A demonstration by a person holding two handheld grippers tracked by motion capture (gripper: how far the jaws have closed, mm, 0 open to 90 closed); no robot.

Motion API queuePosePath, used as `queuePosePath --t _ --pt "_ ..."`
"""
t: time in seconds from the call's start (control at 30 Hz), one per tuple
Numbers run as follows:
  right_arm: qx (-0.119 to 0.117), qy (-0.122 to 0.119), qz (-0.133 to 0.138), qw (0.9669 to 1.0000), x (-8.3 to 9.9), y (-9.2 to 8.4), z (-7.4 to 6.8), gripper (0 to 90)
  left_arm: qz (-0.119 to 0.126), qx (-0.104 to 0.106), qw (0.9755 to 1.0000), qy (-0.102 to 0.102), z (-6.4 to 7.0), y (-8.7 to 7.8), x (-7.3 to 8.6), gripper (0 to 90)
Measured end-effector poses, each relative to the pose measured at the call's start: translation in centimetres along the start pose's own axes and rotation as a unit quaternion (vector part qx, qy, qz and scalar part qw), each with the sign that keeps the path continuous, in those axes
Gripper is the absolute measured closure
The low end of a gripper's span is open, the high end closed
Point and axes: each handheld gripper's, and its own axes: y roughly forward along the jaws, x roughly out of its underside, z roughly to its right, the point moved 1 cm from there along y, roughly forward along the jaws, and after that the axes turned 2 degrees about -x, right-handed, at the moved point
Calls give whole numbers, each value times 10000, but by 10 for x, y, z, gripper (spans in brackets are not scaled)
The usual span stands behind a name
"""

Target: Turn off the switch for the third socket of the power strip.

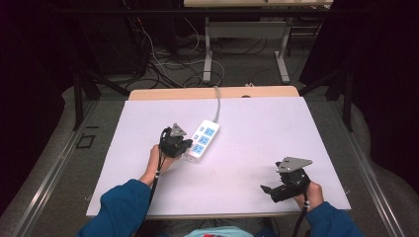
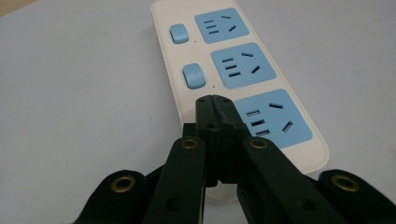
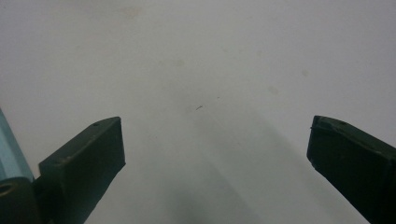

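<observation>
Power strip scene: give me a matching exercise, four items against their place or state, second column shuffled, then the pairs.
Column one:
1. white plastic power strip with blue sockets
2. left gripper
3. right gripper
4. white cable of the strip

Column two:
A. jaws wide apart over bare table
B. lies flat, left of the table's middle
C. runs to the far table edge
D. jaws shut, tips over the strip's near switch spot

Pairs: 1-B, 2-D, 3-A, 4-C

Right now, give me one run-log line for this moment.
left gripper: shut, tips over power strip near third switch | right gripper: open, empty, above table
</observation>
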Motion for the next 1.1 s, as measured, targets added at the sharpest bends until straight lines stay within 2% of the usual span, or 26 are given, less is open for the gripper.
queuePosePath --t 1.1 --pt "-3 10 -31 10000 0 -1 0 35 6 2 10000 4 0 0 0 900"
